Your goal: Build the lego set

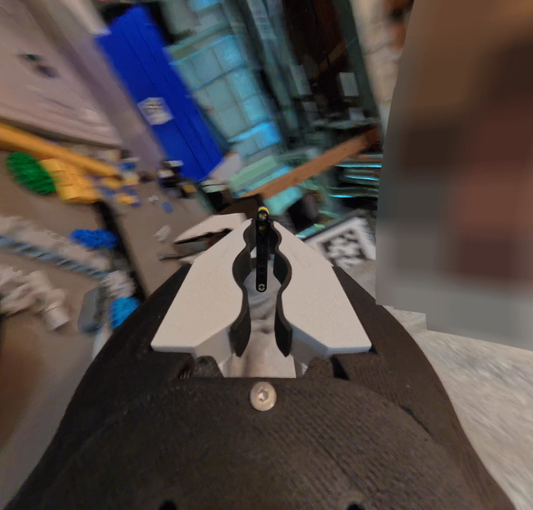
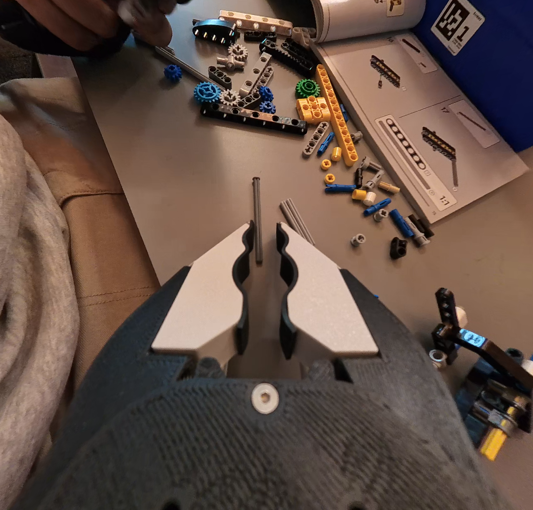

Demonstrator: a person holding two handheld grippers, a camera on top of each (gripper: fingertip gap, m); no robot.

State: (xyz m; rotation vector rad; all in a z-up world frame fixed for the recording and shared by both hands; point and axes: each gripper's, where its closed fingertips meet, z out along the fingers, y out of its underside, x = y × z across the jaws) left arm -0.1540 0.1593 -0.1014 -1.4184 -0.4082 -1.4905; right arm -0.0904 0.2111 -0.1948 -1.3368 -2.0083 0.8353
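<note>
My left gripper (image 1: 262, 222) is shut on a thin black lego beam (image 1: 262, 254) that stands upright between the pads, with a yellow piece (image 1: 262, 209) at its far tip. It is held up off the table and the view behind it is motion-blurred. My right gripper (image 2: 264, 226) is open, low over the grey table (image 2: 173, 156). A dark grey axle (image 2: 256, 208) lies on the table between its fingers, close to the left pad. Two light grey axles (image 2: 294, 219) lie beside the right fingertip.
Loose parts lie ahead: a black long beam (image 2: 253, 118), a yellow long beam (image 2: 336, 112), gears, pins and bushes. An open instruction booklet (image 2: 403, 107) and a blue box (image 2: 490, 49) are at the right. A partial assembly (image 2: 490, 366) stands at lower right. A hand (image 2: 72, 11) is at upper left.
</note>
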